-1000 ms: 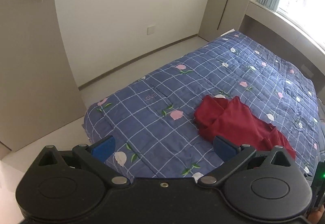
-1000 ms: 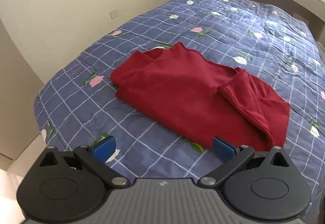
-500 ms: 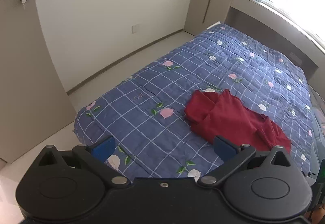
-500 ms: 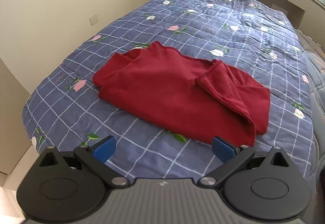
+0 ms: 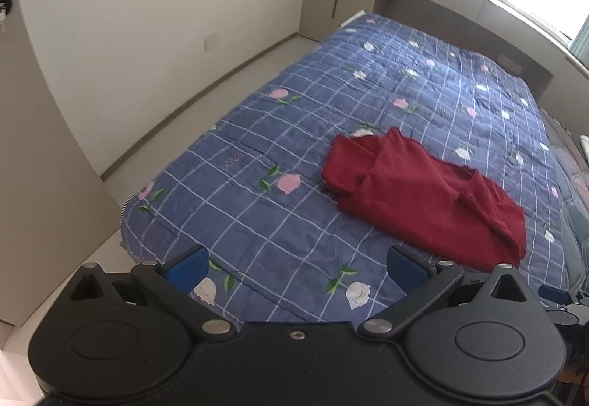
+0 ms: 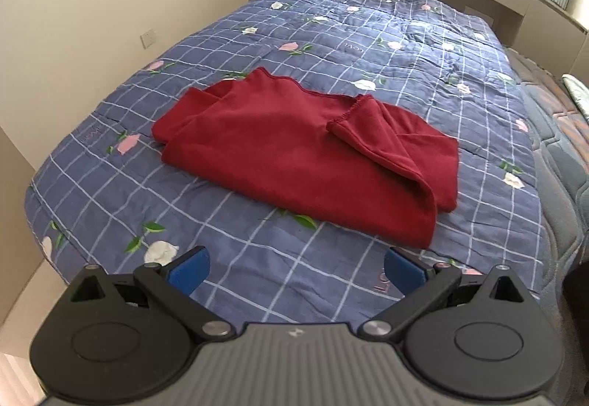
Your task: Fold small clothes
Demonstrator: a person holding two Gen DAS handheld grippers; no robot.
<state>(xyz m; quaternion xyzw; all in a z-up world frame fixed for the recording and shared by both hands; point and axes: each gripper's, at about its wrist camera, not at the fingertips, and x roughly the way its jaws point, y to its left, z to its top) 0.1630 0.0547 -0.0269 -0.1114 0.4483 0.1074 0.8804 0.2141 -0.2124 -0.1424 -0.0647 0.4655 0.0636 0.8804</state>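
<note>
I'm holding both the left gripper (image 5: 296, 268) and right gripper (image 6: 294, 268) with jaws spread wide and empty, hovering short of the red garment (image 6: 305, 152) lying on the blue checked quilt (image 6: 423, 38) covering the bed.

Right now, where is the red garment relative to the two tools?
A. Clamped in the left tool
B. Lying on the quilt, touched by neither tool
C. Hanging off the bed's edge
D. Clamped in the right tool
B: the red garment lies loosely bunched on the blue checked quilt, while the left tool and right tool both stand open and empty, short of it.
</note>
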